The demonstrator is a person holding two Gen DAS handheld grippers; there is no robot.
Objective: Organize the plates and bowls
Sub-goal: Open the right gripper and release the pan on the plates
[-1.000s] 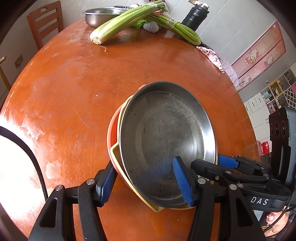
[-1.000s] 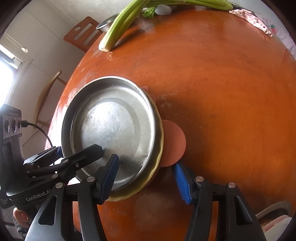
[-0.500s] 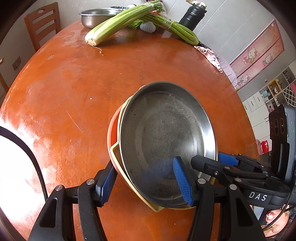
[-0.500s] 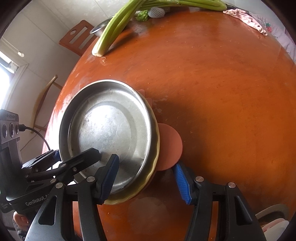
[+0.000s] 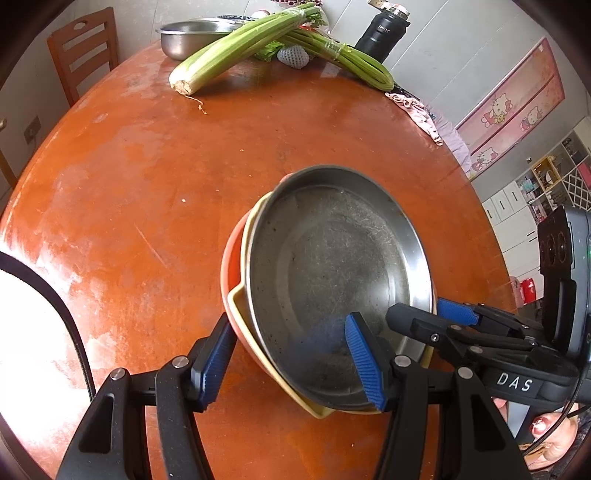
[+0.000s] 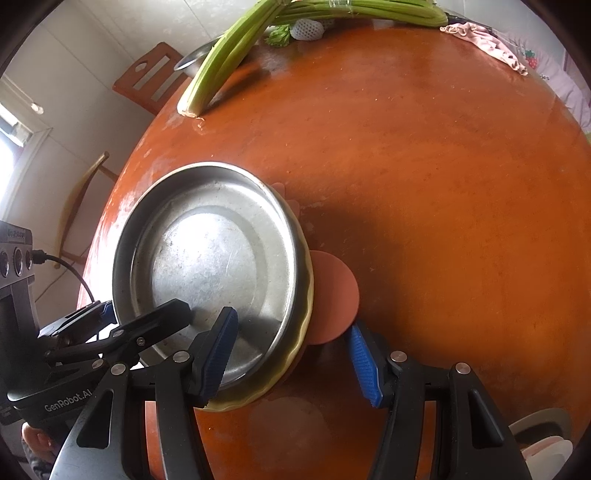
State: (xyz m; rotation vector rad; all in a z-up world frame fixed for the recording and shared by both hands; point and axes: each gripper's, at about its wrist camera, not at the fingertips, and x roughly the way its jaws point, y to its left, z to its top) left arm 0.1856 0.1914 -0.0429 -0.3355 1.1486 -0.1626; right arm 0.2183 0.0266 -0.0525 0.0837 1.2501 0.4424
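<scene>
A steel plate [image 5: 340, 266] lies on top of a pale yellow dish [image 5: 240, 295], which sits on an orange plate [image 5: 231, 266] on the round table [image 5: 147, 184]. My left gripper [image 5: 291, 365] is open, its fingers straddling the stack's near rim. My right gripper [image 6: 291, 358] is open too, one finger over the steel plate [image 6: 210, 258], the other beside the orange plate [image 6: 334, 295]. The yellow dish rim [image 6: 295, 350] lies between its fingers. Each gripper shows in the other's view, at the stack's edge.
Celery bunches [image 5: 236, 55] lie at the far side with a steel bowl [image 5: 188, 37], a black flask [image 5: 382, 33] and a pink cloth [image 5: 417, 110]. A wooden chair [image 5: 85, 62] stands beyond the table. White dishes [image 6: 543, 435] sit at the near right edge.
Both grippers pulled back and tilted slightly, so the stack sits a little farther away in both views. The stack has not moved; both stay open.
</scene>
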